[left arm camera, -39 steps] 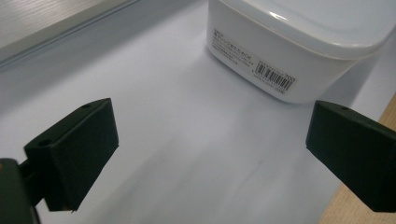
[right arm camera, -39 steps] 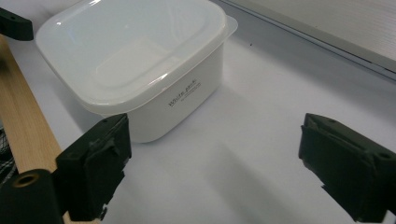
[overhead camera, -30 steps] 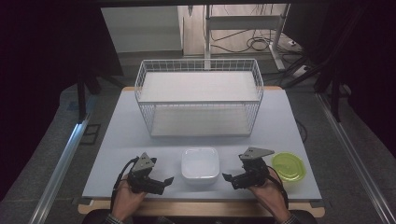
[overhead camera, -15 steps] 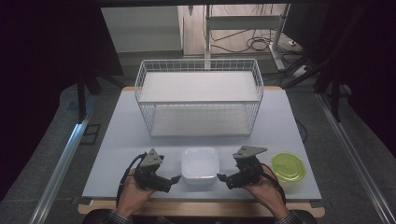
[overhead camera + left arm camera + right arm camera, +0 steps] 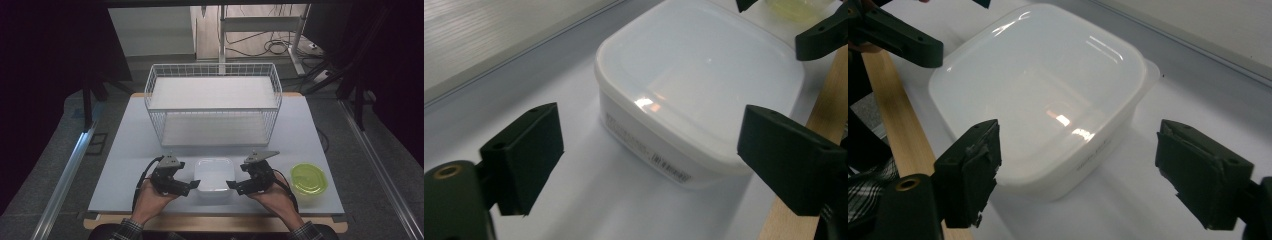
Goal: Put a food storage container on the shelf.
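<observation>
Both grippers are closing in on the white box at the near edge of the table, roughly 6 o'clock from the wire basket. The left gripper sits at the box's 9 o'clock side and the right gripper at its 3 o'clock side, each jaw set spread wide with nothing between them yet.

From the left gripper view, the box lies ahead with its lid on, a label strip along its side wall, and the jaws flank it without touching. The right gripper view tells the same story: the box ahead, pads apart, no contact that I can see.

So, by my reading, this is early going. The approach looks about done; the grasp, the lift and wherever the box is headed are all to come. The basket stands empty at 12 o'clock and looks a likely destination, though that is only a guess.

The count: one white box, one wire basket, one green lidded tub off at 3 o'clock from the right hand, two grippers.
</observation>
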`<state>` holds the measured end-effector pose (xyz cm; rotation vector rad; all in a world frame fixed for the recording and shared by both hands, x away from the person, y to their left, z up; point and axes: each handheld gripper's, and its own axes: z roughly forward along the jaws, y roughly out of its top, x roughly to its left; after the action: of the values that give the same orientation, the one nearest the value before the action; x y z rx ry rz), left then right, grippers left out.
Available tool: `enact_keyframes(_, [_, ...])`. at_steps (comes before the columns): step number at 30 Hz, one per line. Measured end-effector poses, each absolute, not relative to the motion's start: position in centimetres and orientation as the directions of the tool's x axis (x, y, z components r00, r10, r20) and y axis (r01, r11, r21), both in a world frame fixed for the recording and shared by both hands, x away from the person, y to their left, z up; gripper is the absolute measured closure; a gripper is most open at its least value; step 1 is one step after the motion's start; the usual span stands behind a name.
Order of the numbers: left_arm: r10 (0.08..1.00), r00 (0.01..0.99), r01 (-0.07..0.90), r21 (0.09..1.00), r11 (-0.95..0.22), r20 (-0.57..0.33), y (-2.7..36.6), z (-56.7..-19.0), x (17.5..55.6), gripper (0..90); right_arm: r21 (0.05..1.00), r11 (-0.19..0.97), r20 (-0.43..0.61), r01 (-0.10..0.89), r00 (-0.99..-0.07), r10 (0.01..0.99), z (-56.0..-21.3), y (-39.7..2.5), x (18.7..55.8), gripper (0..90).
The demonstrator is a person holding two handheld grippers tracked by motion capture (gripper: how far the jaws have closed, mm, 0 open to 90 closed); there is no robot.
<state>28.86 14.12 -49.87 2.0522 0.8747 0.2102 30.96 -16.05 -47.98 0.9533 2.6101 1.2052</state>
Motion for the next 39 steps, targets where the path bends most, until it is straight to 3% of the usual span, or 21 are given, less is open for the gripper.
enact_keyframes(7, [0.591, 0.753, 0.566, 0.741, -0.361, -0.288, 13.4, -50.6, 30.4, 12.7, 0.676, 0.465, 0.236, 0.572, -0.765, 0.599, -48.5, -15.1, 32.5, 21.6])
enact_keyframes(10, [0.554, 0.753, 0.595, 0.727, -0.343, -0.355, 13.3, -50.9, 30.8, 18.5, 0.652, 0.447, 0.296, 0.612, -0.749, 0.593, -48.6, -15.1, 32.9, 25.8])
enact_keyframes(16, [0.563, 0.737, 0.620, 0.706, -0.343, -0.373, 13.4, -50.6, 30.3, 23.5, 0.620, 0.419, 0.370, 0.663, -0.718, 0.590, -48.8, -15.3, 32.8, 32.5])
enact_keyframes(19, [0.567, 0.716, 0.647, 0.692, -0.321, -0.407, 13.8, -50.5, 29.9, 31.2, 0.594, 0.371, 0.420, 0.714, -0.668, 0.615, -48.6, -15.9, 32.6, 45.6])
enact_keyframes(24, [0.612, 0.673, 0.682, 0.671, -0.293, -0.417, 14.1, -49.7, 29.1, 52.0, 0.561, 0.296, 0.498, 0.773, -0.601, 0.626, -48.2, -17.0, 32.2, 64.8])
enact_keyframes(30, [0.646, 0.624, 0.703, 0.677, -0.217, -0.440, 14.7, -49.0, 28.7, 65.8, 0.573, 0.258, 0.514, 0.778, -0.587, 0.626, -47.7, -17.4, 31.9, 73.7])
enact_keyframes(32, [0.656, 0.612, 0.700, 0.689, -0.189, -0.442, 15.0, -48.9, 28.6, 76.2, 0.600, 0.232, 0.507, 0.765, -0.589, 0.629, -47.5, -17.6, 31.7, 79.8])
enact_keyframes(39, [0.668, 0.587, 0.709, 0.689, -0.152, -0.457, 15.2, -49.1, 28.7, 78.5, 0.661, 0.249, 0.426, 0.707, -0.628, 0.651, -47.3, -17.0, 31.2, 80.0])
